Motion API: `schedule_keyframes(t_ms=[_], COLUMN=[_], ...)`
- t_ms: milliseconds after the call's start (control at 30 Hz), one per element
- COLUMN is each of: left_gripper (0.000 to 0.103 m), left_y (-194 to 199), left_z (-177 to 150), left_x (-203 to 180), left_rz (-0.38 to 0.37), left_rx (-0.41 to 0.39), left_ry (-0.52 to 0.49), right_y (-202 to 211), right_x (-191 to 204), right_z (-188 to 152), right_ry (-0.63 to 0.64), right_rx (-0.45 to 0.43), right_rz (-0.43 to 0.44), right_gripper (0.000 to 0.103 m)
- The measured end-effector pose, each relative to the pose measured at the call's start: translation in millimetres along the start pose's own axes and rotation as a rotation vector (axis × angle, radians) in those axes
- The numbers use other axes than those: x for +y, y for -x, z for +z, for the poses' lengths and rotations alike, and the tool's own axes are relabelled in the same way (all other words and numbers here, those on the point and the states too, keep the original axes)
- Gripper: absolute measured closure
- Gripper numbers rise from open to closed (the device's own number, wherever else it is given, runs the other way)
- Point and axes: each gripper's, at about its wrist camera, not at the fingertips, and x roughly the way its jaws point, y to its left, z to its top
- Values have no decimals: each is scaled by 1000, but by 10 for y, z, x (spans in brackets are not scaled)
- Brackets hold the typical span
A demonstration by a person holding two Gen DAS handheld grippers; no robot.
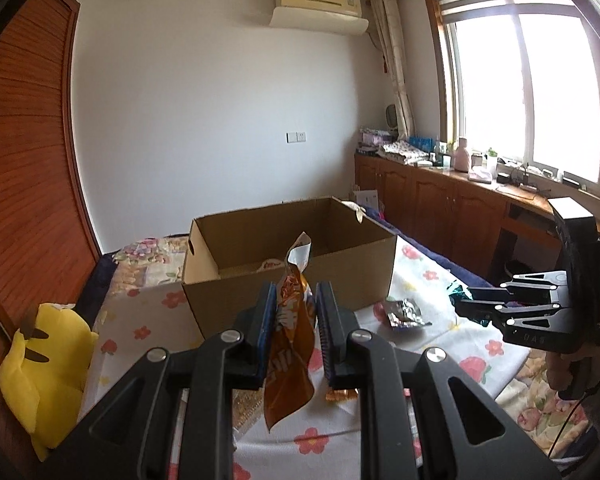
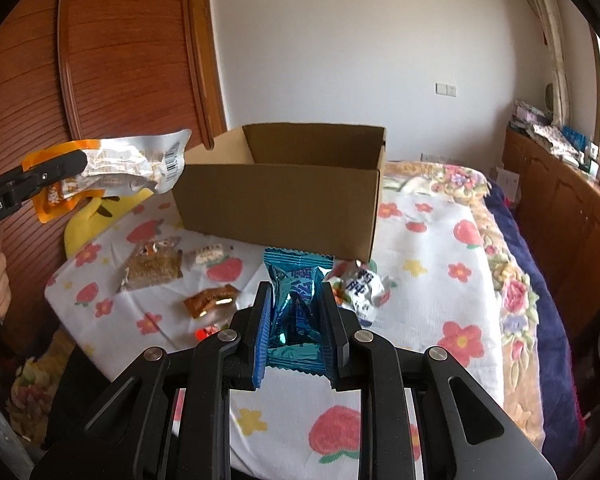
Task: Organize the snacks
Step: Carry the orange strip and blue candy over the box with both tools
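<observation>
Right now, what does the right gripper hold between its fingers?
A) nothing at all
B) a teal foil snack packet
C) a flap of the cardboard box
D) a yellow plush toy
B: in the right wrist view the right gripper is shut on the teal foil snack packet, raised above the flowered cloth in front of the cardboard box.

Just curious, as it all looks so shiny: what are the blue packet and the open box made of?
The blue packet looks like metallised plastic film: glossy, creased, mirror glints, a zigzag sealed edge. The open box looks like corrugated cardboard: matt brown with folded flaps, though no fluted edge shows clearly.
</observation>
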Motion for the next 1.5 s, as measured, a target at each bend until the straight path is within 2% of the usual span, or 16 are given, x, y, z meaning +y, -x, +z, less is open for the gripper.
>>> schedule_keyframes(t_ms=[367, 500, 633, 700, 967, 1200, 1500], left_gripper=[87, 87, 88, 88, 88, 88, 87], left_y=[-90, -208, -488, -549, -774, -1141, -1694], left_z=[344, 462, 467, 477, 785, 974, 892], left_x=[60, 92, 107, 139, 325, 458, 622], left_rz=[14, 20, 36, 27, 40, 71, 69], left_rx=[-46, -51, -16, -18, -30, -7, 49], left_ry=[-12, -23, -54, -45, -45, -44, -12], right_y=[-2, -35, -145, -210, -379, -666, -1377], right_x=[95, 113, 115, 97, 127, 52, -42], right_z=[415, 615, 787, 839, 1062, 1331, 1428], right_ry=[67, 91, 100, 79, 118, 145, 126], right_rx=[-62, -90, -102, -103, -123, -130, -45], right_rz=[13, 16, 23, 52, 55, 45, 51], right_gripper=[83, 83, 83, 83, 83, 83, 83])
